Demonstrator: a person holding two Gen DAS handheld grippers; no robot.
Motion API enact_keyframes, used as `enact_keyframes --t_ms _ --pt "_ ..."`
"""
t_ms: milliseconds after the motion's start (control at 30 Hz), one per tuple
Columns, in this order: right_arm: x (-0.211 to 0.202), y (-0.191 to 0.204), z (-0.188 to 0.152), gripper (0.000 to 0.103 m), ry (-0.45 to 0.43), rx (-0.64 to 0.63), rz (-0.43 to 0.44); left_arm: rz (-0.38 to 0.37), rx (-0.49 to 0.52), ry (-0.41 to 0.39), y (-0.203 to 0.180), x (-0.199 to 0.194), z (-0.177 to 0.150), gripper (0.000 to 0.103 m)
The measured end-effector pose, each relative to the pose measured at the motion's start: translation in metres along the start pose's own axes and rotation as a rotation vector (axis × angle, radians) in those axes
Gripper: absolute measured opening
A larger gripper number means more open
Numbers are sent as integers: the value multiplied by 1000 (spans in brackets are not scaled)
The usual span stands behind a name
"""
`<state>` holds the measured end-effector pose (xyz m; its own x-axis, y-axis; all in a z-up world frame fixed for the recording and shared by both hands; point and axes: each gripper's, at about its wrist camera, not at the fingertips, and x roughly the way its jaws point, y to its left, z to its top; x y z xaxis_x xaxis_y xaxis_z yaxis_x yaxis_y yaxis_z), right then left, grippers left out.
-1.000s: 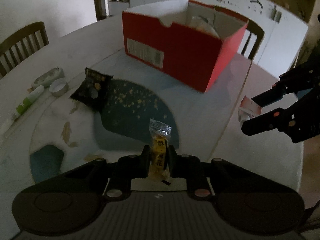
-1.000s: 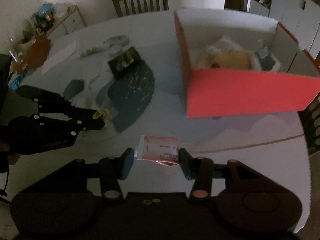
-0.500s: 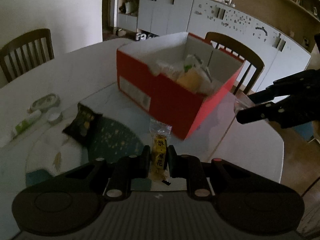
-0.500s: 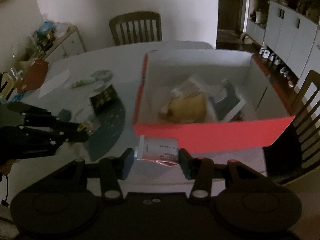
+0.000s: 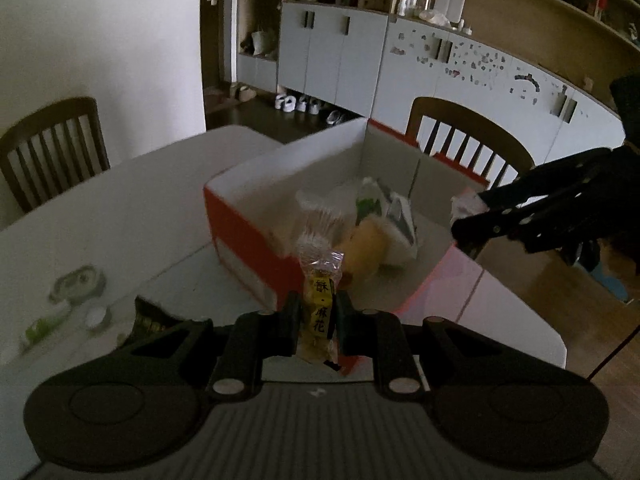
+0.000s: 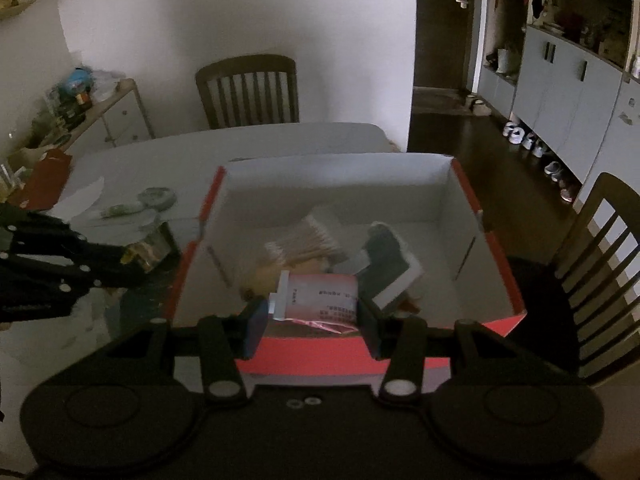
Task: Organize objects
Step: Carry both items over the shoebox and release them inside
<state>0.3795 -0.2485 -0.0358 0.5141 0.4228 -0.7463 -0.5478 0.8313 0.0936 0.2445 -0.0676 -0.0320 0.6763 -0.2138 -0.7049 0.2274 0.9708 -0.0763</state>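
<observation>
At the far left of the table (image 5: 132,208), in the left wrist view, a green tube (image 5: 44,322), a small white cap (image 5: 96,314) and a pale oval container (image 5: 78,282) lie blurred near the edge, with a dark snack bag (image 5: 150,320) just beside them, partly hidden by the gripper body. The left gripper (image 5: 317,320) is clamped on a yellow snack packet (image 5: 318,312), which stands upright between its jaws with its clear crimped top above them, in front of the near corner of the red box (image 5: 248,240). The open box sits on the table with white inner walls, and inside it lie a clear packet of pale sticks (image 5: 318,220), a yellowish soft item (image 5: 366,242) and a dark-and-white package (image 5: 396,216). To the right, the right gripper (image 5: 468,216) reaches over the box's right wall, something pale at its tips. In the right wrist view, the left gripper (image 6: 132,260) shows at the left edge beside the box's left wall (image 6: 192,256). Centrally, the right gripper (image 6: 314,320) grips a pink and white tube (image 6: 320,296) sideways between its jaws, white cap to the left, above the box's near wall and over its contents. A wooden chair (image 6: 600,264) stands at the far right.
</observation>
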Motion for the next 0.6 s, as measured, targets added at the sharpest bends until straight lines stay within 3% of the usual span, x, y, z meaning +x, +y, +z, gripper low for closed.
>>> enact_keyframes --t_ms 600 --pt "49 -48 11 48 85 -13 -61 38 93 71 -28 88 68 17"
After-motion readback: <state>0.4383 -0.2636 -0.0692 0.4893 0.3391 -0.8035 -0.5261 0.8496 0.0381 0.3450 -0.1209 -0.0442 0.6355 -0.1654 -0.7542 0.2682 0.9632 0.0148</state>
